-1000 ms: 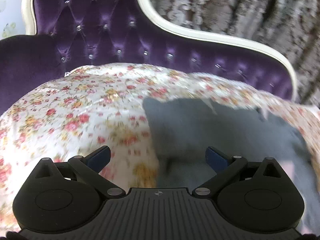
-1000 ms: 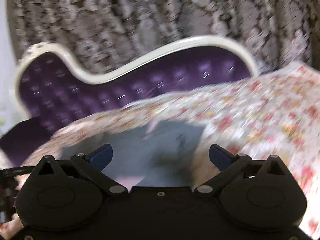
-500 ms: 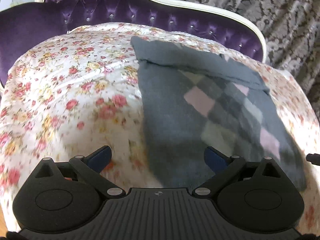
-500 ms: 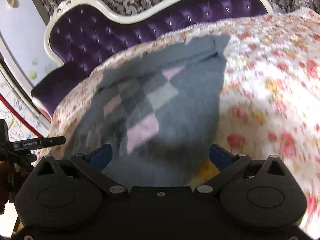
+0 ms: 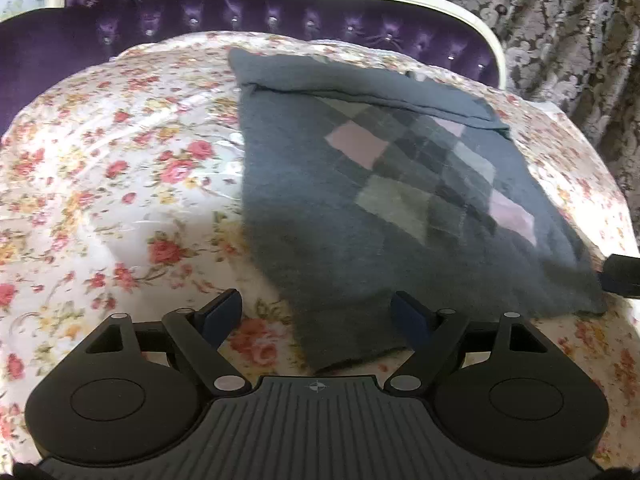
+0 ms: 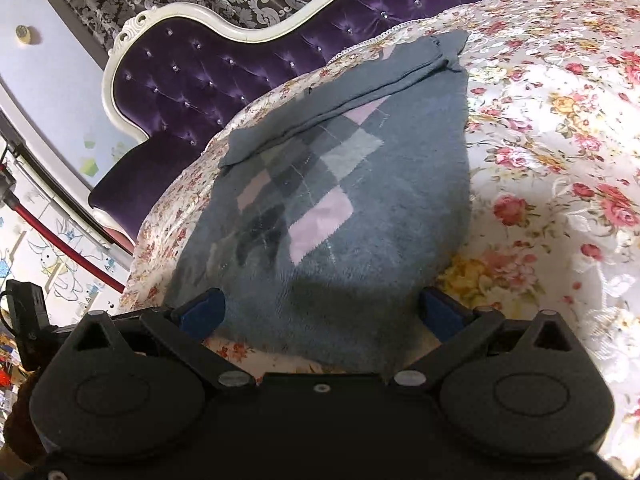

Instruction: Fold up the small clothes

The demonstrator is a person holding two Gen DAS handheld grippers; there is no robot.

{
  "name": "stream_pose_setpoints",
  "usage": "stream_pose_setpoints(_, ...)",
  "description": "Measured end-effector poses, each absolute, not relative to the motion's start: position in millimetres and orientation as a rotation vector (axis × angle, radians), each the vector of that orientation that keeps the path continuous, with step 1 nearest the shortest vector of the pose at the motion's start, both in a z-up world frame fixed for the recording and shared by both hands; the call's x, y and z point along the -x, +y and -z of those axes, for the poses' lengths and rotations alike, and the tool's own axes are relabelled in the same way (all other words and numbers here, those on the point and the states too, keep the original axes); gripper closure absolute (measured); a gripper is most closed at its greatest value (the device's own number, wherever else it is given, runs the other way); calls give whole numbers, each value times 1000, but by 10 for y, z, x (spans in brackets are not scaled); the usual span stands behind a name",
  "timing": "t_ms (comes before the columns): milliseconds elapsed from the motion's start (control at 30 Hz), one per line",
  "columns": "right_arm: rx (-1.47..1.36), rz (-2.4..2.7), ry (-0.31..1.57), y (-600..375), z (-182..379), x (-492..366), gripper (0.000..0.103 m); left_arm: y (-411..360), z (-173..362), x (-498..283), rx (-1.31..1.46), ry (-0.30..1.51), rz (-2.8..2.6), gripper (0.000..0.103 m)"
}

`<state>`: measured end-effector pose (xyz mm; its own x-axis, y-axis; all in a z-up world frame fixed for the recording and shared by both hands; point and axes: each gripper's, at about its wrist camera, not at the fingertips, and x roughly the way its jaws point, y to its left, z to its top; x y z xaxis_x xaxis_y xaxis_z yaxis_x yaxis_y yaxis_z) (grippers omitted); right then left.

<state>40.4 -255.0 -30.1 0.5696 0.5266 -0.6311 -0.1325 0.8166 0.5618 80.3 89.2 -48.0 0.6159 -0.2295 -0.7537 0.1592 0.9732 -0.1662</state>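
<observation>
A small grey knit garment (image 5: 360,216) with a pink and grey diamond pattern lies flat on the floral bedspread (image 5: 120,184), with a folded band along its far edge. My left gripper (image 5: 318,314) is open and empty at the garment's near left corner. In the right wrist view the same garment (image 6: 360,208) lies in front of my right gripper (image 6: 320,312), which is open and empty with its jaws spread across the near edge. The tip of the right gripper (image 5: 622,276) shows at the right edge of the left wrist view.
A purple tufted headboard (image 5: 280,16) with a white frame stands behind the bed, also in the right wrist view (image 6: 224,60). A patterned curtain (image 5: 560,20) hangs behind it. A wall with cartoon stickers (image 6: 52,256) lies to the left of the bed.
Both grippers have pulled back toward the near edge of the bed and tilted down, leaving the garment spread flat. Both stay open.
</observation>
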Motion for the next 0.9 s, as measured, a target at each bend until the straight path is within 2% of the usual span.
stream_pose_setpoints(133,-445,-385,877,-2464,295,-389,0,832,511,-789,103,866,279,26)
stream_pose_setpoints(200,-415,-381,877,-2425,286,-377,0,798,511,-781,94,857,281,43)
stream_pose_setpoints(267,-397,-379,878,-2409,282,-375,1,796,505,-774,101,849,279,54)
stream_pose_setpoints(367,-396,-374,879,-2440,279,-368,11,836,505,-776,135,849,281,63)
stream_pose_setpoints(400,-403,-368,878,-2468,280,-362,17,847,501,-776,142,850,282,72)
stream_pose_setpoints(467,-416,-356,881,-2512,290,-367,28,870,503,-774,160,854,278,81)
stream_pose_setpoints(567,-378,-307,892,-2536,280,-359,58,887,512,-769,166,852,274,95)
stream_pose_setpoints(600,-355,-292,898,-2532,275,-357,78,884,509,-767,167,851,276,96)
stream_pose_setpoints(633,-337,-283,906,-2532,276,-355,88,882,503,-764,171,849,277,97)
stream_pose_setpoints(900,-500,-348,834,-2743,47,-446,92,990,94,-818,284,721,287,98)
